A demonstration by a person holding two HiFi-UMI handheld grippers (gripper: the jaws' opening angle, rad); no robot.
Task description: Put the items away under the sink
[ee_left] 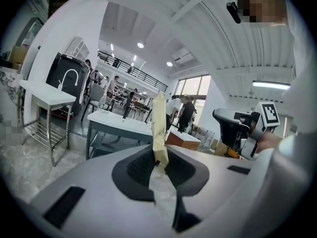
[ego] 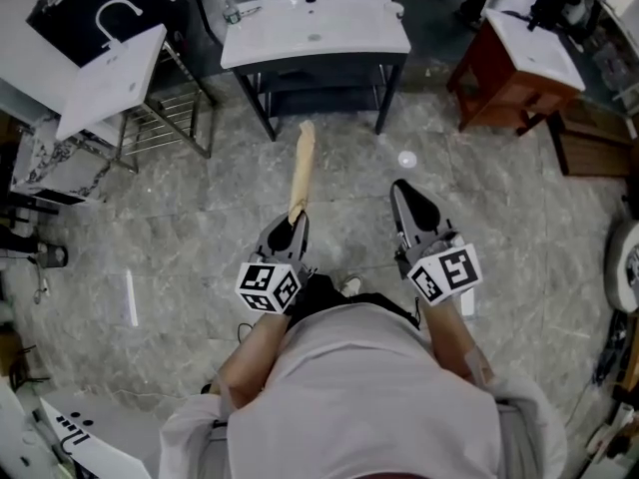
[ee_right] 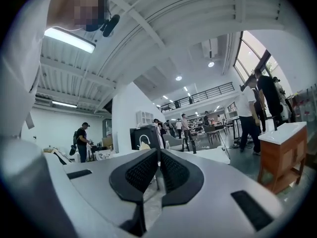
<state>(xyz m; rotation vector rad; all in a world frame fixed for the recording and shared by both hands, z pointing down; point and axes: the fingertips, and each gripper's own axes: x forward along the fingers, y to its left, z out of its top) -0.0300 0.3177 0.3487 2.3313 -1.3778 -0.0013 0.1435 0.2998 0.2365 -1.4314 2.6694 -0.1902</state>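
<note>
Fingers (ee_left: 139,170) of left gripper (ego: 290,234) clamped on near end of long flat pale-tan strip (ego: 302,163); right gripper (ee_right: 158,157) closed, empty.
Looks light, thin, slightly bendy; safer grip nearer middle.

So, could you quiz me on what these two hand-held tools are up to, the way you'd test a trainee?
1. True or false: the left tool is shut on the long tan strip.
2. Pick one: the right tool holds A) a bottle, B) nothing, C) a brush.
3. Fill in: in the head view, the white sink stand stands ___ of both tools.

Key: 1 true; 2 B; 3 ahead.
</note>
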